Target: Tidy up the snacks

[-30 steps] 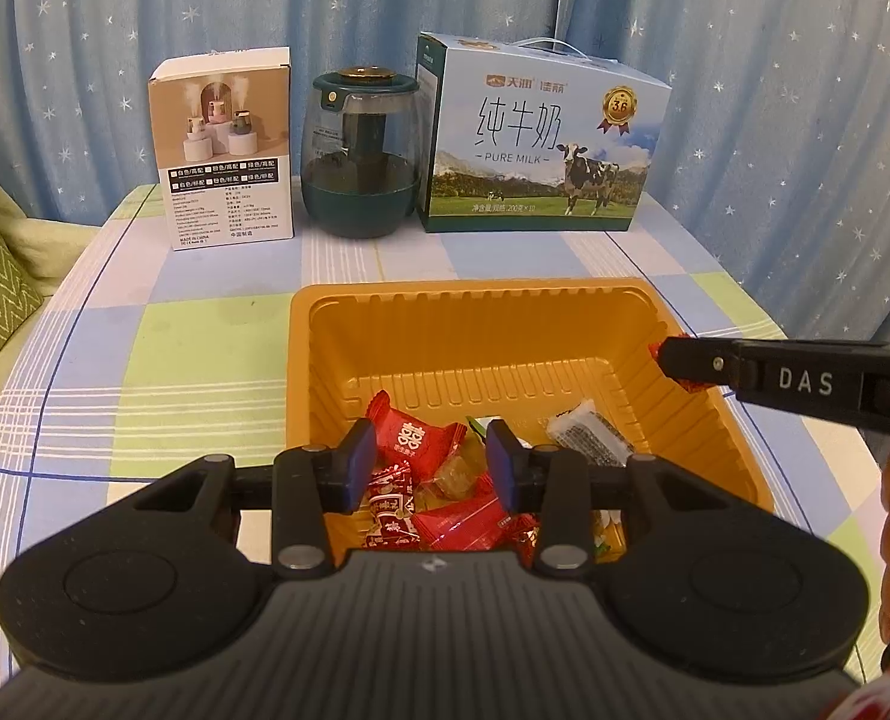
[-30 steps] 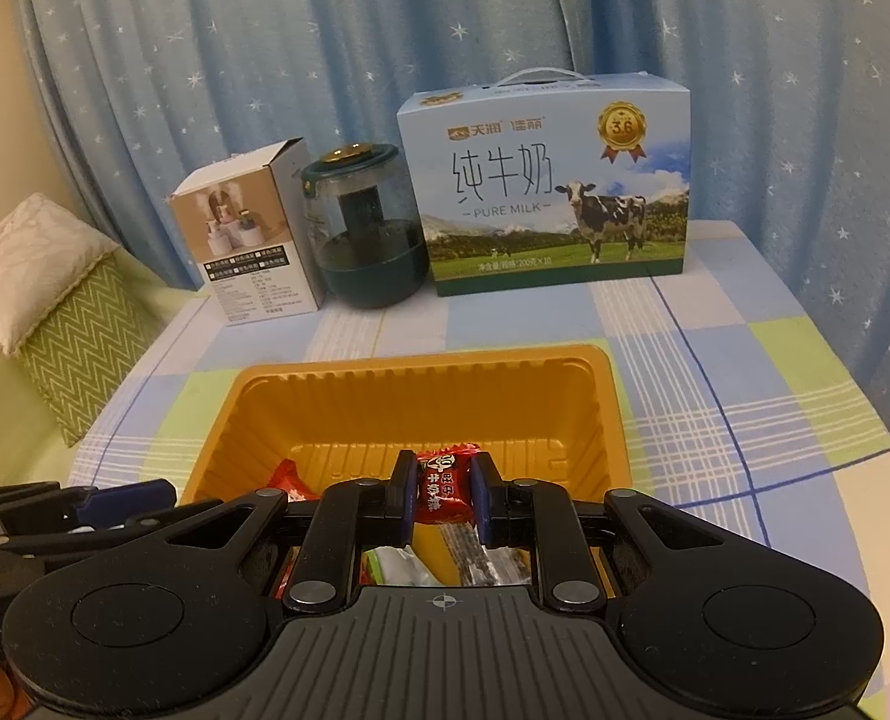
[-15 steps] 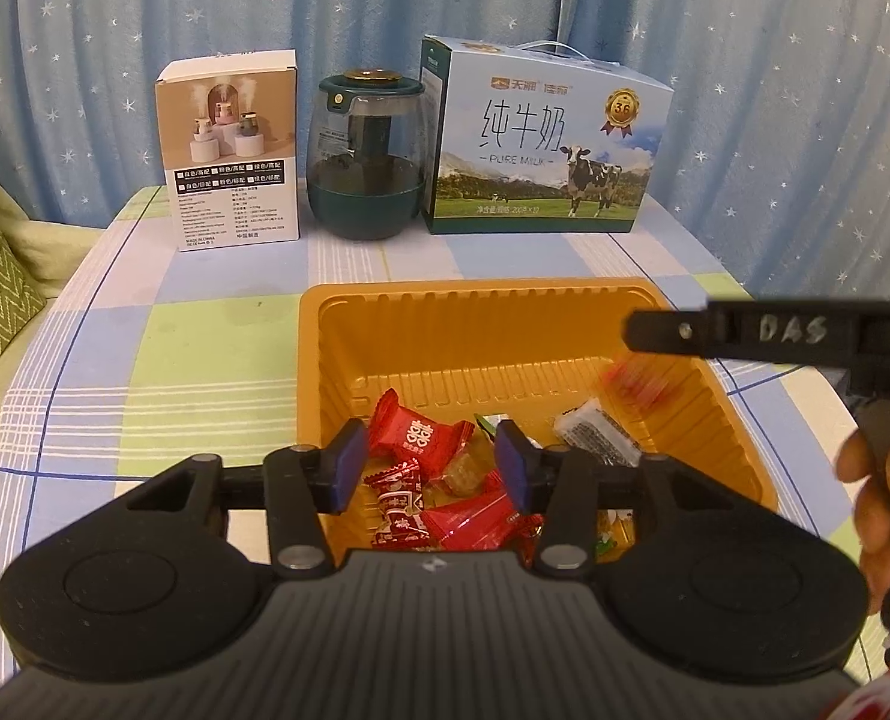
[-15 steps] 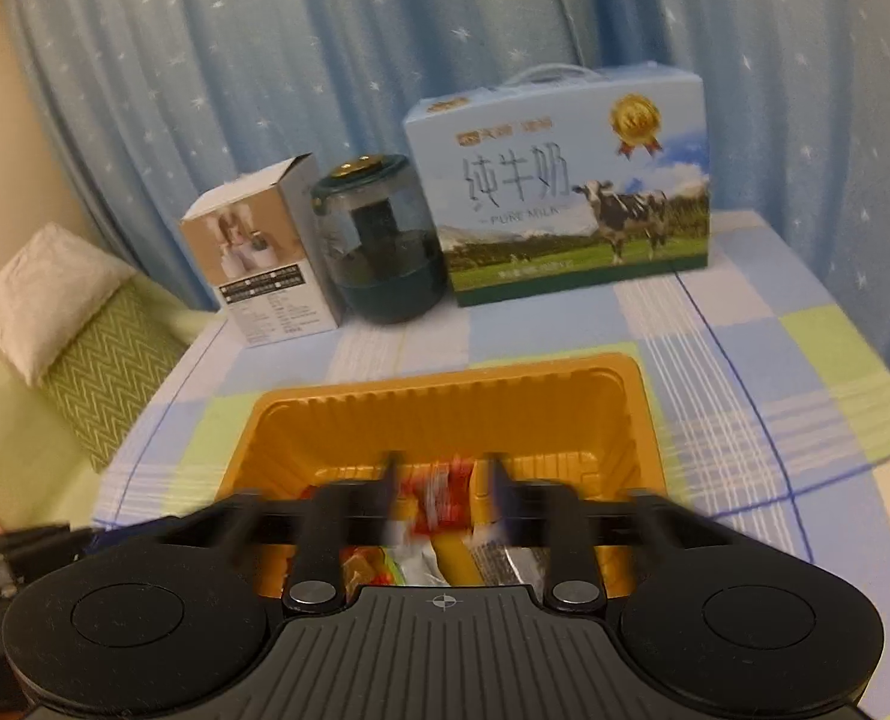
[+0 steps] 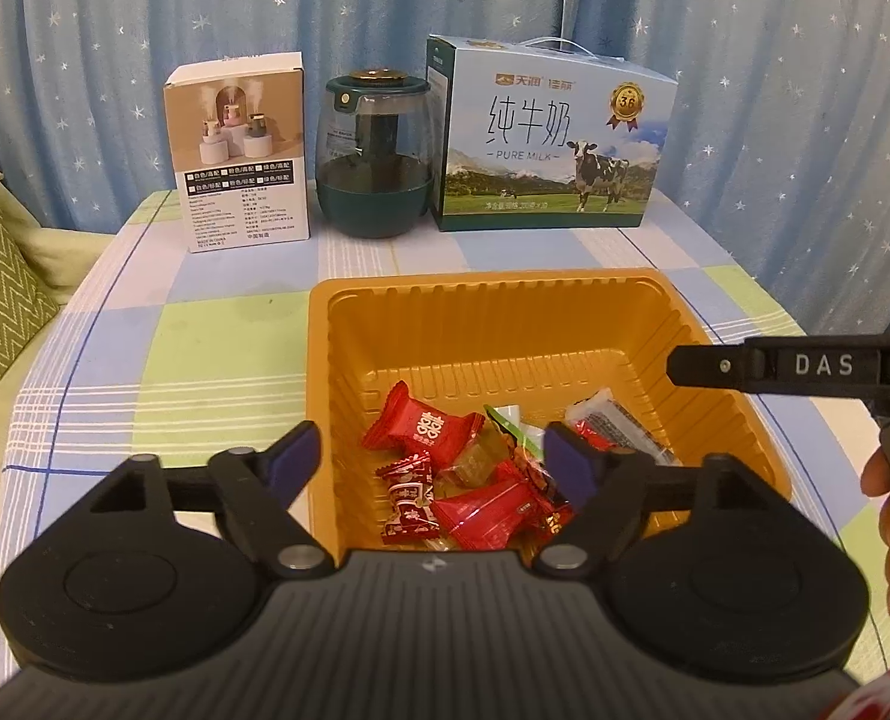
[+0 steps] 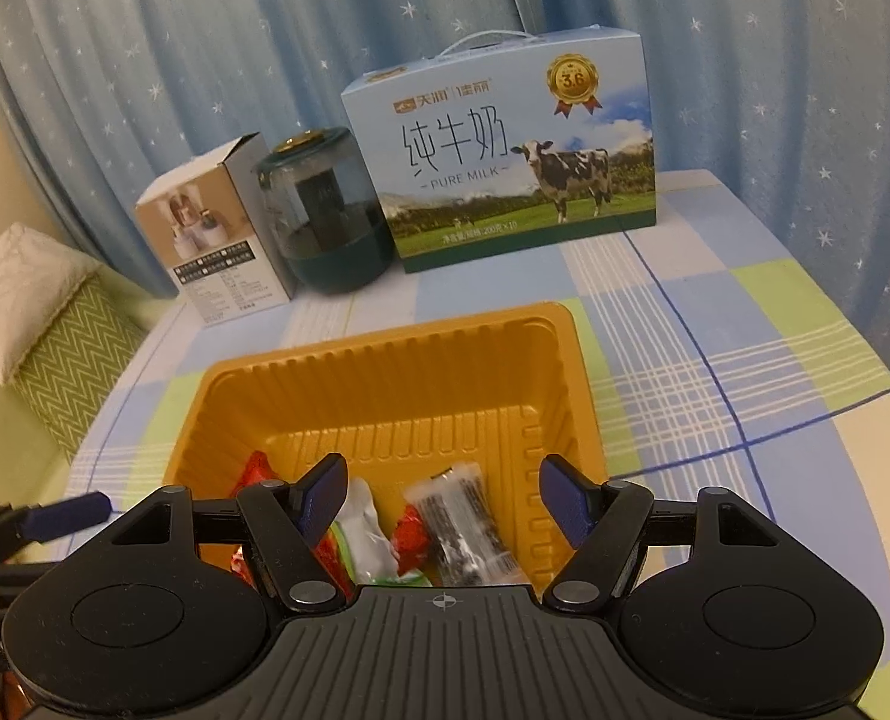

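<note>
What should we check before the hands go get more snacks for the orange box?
1. Left gripper jaws open, nothing between them: ok.
2. Right gripper jaws open, nothing between them: ok.
3. Snacks lying inside the orange tray: ok.
4. Room left in the tray's far half: ok.
5. More snacks waiting on the table: cannot tell, none in view.

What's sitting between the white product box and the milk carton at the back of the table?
A dark green humidifier with a clear dome stands between the white box and the milk carton. Both wrist views show it.
</note>
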Available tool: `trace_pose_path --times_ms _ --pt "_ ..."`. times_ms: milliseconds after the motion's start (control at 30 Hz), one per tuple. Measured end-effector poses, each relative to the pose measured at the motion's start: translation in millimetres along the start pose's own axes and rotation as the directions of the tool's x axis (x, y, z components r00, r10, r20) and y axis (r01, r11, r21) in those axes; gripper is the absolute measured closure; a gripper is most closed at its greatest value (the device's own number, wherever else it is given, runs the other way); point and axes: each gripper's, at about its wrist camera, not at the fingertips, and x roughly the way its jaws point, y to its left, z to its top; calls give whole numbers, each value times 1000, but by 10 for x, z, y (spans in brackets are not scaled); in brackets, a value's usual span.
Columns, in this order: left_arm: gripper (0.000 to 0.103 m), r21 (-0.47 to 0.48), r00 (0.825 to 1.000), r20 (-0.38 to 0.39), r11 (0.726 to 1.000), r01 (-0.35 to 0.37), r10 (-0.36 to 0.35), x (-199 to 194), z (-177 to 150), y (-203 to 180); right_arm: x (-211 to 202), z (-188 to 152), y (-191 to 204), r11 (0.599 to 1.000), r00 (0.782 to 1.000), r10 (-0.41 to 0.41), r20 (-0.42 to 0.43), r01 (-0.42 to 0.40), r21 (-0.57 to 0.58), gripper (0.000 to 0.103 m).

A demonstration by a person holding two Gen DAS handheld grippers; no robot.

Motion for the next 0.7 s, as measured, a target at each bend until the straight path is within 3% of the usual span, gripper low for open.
trace_pose_path --times_ms 333,667,700 --pt "0 35 999 11 999 -39 39 -91 -34 -49 -79 -80 -40 999 999 -24 -34 22 -37 32" --pt "0 16 999 19 999 -52 51 -279 -102 -105 -296 -175 -107 999 998 -41 -44 39 -27 19" --pt "0 16 998 17 998 -54 53 -302 -108 -113 -320 -180 -108 999 998 -39 -45 38 -25 14"
